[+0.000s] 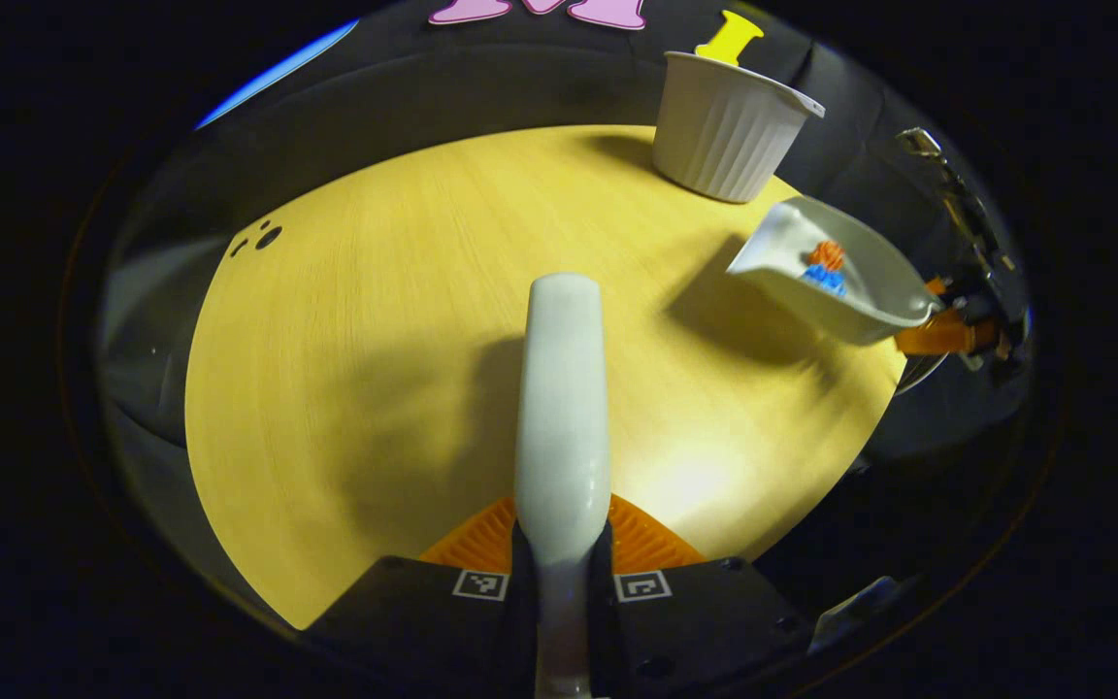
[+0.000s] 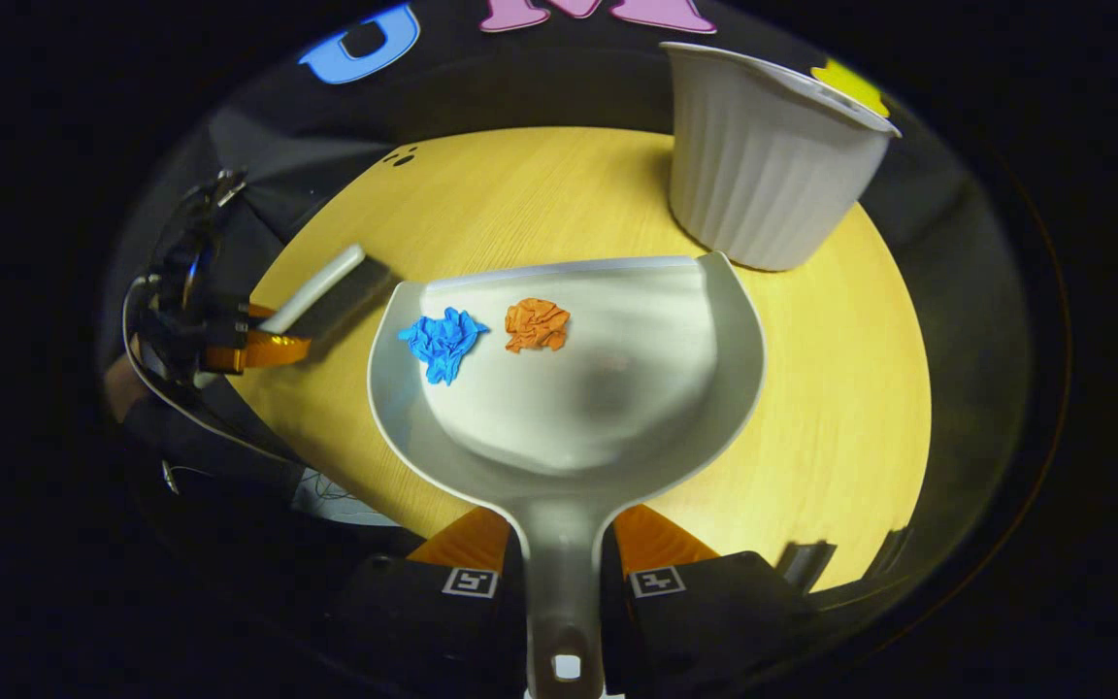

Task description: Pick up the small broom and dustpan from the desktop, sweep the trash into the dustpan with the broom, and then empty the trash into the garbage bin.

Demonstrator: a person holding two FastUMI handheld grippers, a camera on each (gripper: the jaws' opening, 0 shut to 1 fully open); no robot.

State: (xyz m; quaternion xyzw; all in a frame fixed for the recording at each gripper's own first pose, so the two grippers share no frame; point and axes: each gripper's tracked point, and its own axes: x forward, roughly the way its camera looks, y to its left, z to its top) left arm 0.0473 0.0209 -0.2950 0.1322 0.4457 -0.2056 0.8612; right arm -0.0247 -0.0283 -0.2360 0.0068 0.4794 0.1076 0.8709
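On desktop (image 2: 840,369), wood-grain, round-looking: white ribbed garbage bin (image 2: 768,155) stands upright at far edge, open top.

Right gripper view: right gripper (image 2: 564,553) clamped on dustpan (image 2: 578,388) handle, both fingers pressing its sides. Pan held over desktop, mouth facing away toward bin; far lip sits just short of bin base. Inside pan, near far lip, left side: blue paper wad (image 2: 443,342) and orange paper wad (image 2: 537,324), side by side, close but apart.

Left gripper view: left gripper (image 1: 561,544) closed on small broom (image 1: 561,408) handle, both fingers against it; handle runs straight ahead from fingers over desktop. Bristle end not visible here. Same broom seen in right gripper view at left, w/ dark brush part low over desktop edge; contact w/ surface cannot tell.

Left gripper view also shows dustpan off to right, raised, tilted, shadow on desktop below it, both wads inside, bin just beyond.
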